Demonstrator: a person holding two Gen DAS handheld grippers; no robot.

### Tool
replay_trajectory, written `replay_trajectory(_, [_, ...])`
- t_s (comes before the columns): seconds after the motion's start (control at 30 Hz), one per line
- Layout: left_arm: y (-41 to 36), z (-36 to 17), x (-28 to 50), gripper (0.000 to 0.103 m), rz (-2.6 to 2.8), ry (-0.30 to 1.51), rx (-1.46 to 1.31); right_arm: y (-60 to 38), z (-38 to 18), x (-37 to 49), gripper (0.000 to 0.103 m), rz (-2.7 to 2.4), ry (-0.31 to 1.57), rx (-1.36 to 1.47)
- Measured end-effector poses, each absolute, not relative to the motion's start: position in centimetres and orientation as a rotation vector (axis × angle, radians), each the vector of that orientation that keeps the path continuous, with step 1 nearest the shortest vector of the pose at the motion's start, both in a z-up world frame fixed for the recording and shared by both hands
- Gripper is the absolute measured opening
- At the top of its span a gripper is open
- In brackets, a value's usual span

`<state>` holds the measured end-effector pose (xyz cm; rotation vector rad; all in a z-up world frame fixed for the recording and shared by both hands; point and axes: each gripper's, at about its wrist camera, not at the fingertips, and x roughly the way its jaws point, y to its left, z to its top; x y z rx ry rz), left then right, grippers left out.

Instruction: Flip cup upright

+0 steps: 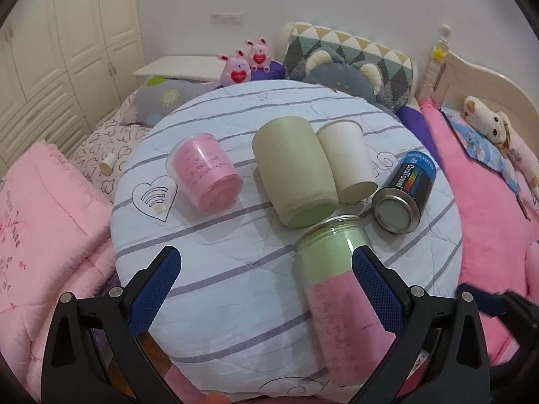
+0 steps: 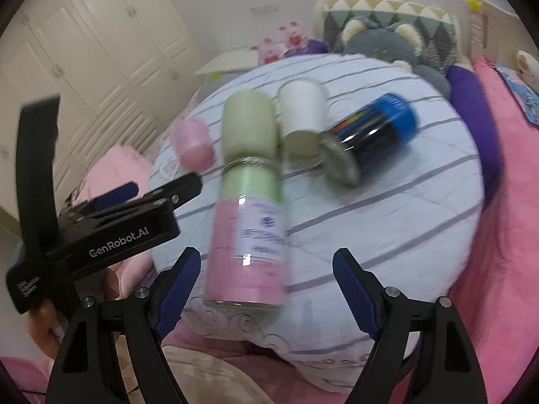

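Observation:
Several containers lie on their sides on a round striped cushion (image 1: 215, 269): a short pink cup (image 1: 205, 176), a sage green cup (image 1: 293, 175), a white paper cup (image 1: 347, 165), a black and blue can (image 1: 404, 195) and a tall clear green-and-pink jar (image 1: 337, 299). My left gripper (image 1: 266, 289) is open and empty; its right finger is close beside the tall jar. In the right wrist view the tall jar (image 2: 249, 235) lies between the fingers of my open right gripper (image 2: 266, 293), not touched. The green cup (image 2: 249, 128) and white cup (image 2: 301, 114) lie behind it.
The cushion (image 2: 387, 229) rests on a bed with pink blankets (image 1: 40, 215), pillows (image 1: 350, 64) and plush toys (image 1: 246, 62). White wardrobes (image 1: 67, 33) stand at the left. The left gripper's body (image 2: 111, 222) shows at the left of the right wrist view.

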<state>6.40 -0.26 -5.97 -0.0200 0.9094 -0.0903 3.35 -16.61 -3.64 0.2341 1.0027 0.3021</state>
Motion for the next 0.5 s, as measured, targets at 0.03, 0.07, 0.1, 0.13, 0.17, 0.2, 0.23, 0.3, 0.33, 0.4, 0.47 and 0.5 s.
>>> replay_trajectory(0.03, [-0.5,-6.0,6.5,0.103,-0.088,0.914,-0.016,-16.8,-3.7,3.6,0.082,0.271,0.994,0.225])
replay_trajectory(0.07, [-0.9,-6.2,6.6,0.103,-0.087,0.923,-0.010,-17.3,-3.7,3.9,0.082,0.225,0.986,0.205])
replay_trajectory(0.1, [-1.3,-6.3,6.6,0.103,-0.088,0.928,-0.006,-18.2,-4.1,3.9,0.082,0.178,0.980,0.183])
replay_trajectory(0.13, [-1.7,-6.5,6.7,0.103,-0.085,0.934,0.002,-18.9,-4.0,3.7,0.082,0.153,0.977,0.172])
replay_trajectory(0.17, [-2.1,-6.6,6.8,0.103,-0.080,0.940,0.012,-19.6,-4.1,3.8,0.082,0.138,0.971,0.166])
replay_trajectory(0.2, [-2.5,-6.8,6.9,0.103,-0.076,0.943,0.023,-19.5,-4.2,4.1,0.082,0.129,0.961,0.163])
replay_trajectory(0.23, [-2.7,-7.0,7.0,0.103,-0.075,0.946,0.027,-19.8,-4.3,4.2,0.082,0.121,0.955,0.160])
replay_trajectory(0.3, [-3.4,-7.5,7.3,0.103,-0.079,0.964,0.036,-20.2,-4.9,4.5,0.082,0.100,0.966,0.143])
replay_trajectory(0.33, [-3.7,-7.7,7.5,0.103,-0.076,0.973,0.038,-20.2,-5.1,4.6,0.082,0.099,0.967,0.141])
replay_trajectory(0.4, [-4.3,-8.1,7.8,0.103,-0.077,0.989,0.038,-20.4,-5.5,5.1,0.082,0.115,0.974,0.143])
replay_trajectory(0.47, [-4.7,-8.5,8.2,0.103,-0.074,1.004,0.041,-20.5,-5.9,5.4,0.082,0.132,0.985,0.149])
replay_trajectory(0.5, [-5.0,-8.8,8.4,0.103,-0.070,1.014,0.047,-20.6,-6.3,5.6,0.082,0.137,0.991,0.147])
